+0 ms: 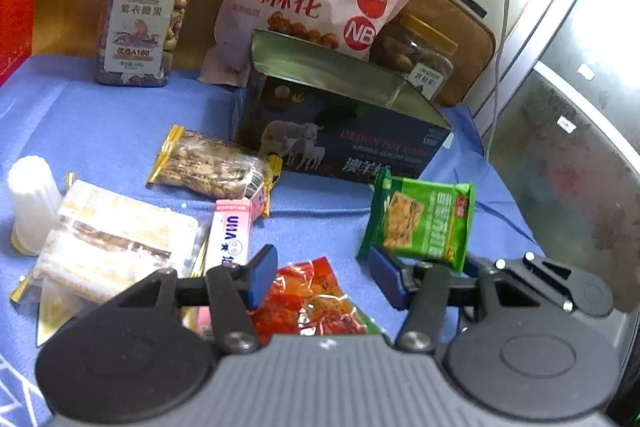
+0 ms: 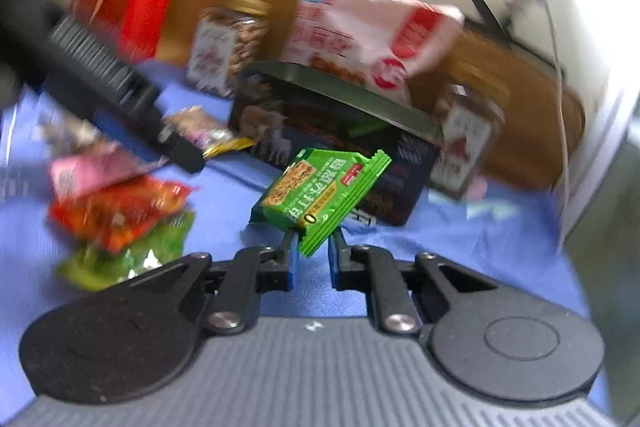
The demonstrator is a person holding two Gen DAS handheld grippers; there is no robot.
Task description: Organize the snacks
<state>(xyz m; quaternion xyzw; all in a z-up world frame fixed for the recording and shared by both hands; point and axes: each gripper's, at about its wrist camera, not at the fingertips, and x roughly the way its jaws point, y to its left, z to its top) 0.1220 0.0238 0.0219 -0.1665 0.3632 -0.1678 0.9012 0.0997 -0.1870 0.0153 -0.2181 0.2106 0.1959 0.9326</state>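
A blue cloth (image 1: 120, 123) covers the table. At frame centre stands an open dark tin (image 1: 340, 131). The right gripper (image 2: 312, 261) is clamped on the green cracker packet (image 2: 320, 195), lifted before the tin. The left gripper (image 1: 320, 279) is spread wide above a red packet (image 1: 316, 299).

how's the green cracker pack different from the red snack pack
The green cracker pack is pinched between the right gripper fingers, tilted off the cloth; the red snack pack lies flat on the blue cloth, ungripped. The green one is opaque and printed; the red one looks clear and crinkled. Both are small sealed packets.
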